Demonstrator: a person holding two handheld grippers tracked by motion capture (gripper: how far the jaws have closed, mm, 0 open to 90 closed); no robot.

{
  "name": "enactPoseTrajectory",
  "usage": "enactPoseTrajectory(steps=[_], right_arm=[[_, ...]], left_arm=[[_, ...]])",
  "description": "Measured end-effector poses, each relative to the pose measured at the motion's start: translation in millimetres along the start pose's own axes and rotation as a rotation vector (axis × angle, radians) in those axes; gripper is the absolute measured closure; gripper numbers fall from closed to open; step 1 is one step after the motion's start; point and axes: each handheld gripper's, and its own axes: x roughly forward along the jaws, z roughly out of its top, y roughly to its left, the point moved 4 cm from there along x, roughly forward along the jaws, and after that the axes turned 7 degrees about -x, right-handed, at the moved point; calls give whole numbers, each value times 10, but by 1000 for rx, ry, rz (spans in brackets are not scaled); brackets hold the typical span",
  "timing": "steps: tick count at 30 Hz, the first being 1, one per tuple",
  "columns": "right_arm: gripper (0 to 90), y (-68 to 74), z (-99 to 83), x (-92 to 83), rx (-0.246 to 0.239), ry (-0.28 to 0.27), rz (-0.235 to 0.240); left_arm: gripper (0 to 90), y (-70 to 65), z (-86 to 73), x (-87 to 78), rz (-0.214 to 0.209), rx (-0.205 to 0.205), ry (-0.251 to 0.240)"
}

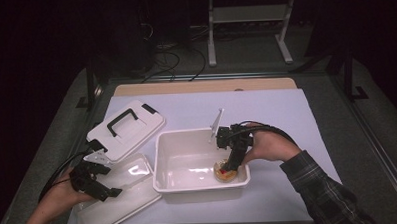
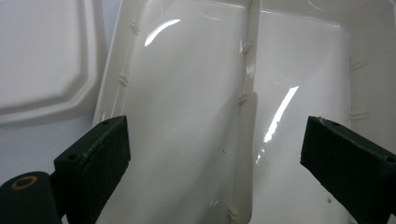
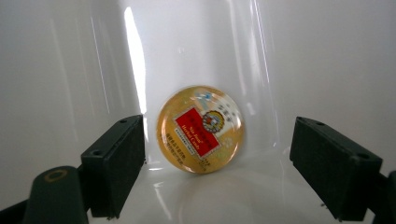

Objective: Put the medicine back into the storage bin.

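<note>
Right gripper [image 3: 217, 154] released inside the white bin [image 1: 160, 158], jaws wide around the round gold tin [image 3: 201, 129]; left gripper [image 1: 100, 183] released beside the bin, over the clear lid [image 1: 124, 194].

A table [image 1: 286, 114] with a pale lavender-white surface carries three white plastic things. An open rectangular tub [image 1: 161, 163] sits directly under the right tongs [image 1: 230, 167], which dip into its near right corner. A flat clear-white lid [image 1: 134, 179] lies just beneath and beside the left tongs [image 1: 101, 183], touching the tub's left wall. Beyond the left tongs rests a second lid with a black handle [image 1: 124, 129].
</note>
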Motion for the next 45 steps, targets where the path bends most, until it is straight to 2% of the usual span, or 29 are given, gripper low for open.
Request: enactPoseTrajectory(steps=[5, 12, 22, 27, 38, 45], right_arm=[[170, -15, -10, -88, 19, -41, -16], [144, -73, -83, -331, 69, -151, -72], [130, -80, -282, -614, 128, -234, -148], [116, -66, -423, -722, 178, -284, -172], [77, -53, -859, -719, 321, -351, -244], [77, -25, -1147, -545, 427, -369, -294]], left_arm=[[76, -3, 4, -1, 0, 1, 2], [76, -2, -1, 3, -1, 2, 4], [77, -13, -5, 6, -2, 2, 4], [79, -14, -10, 7, -3, 6, 4], [79, -17, -28, -8, -2, 5, 1], [79, -17, -35, -13, -1, 6, 0]])
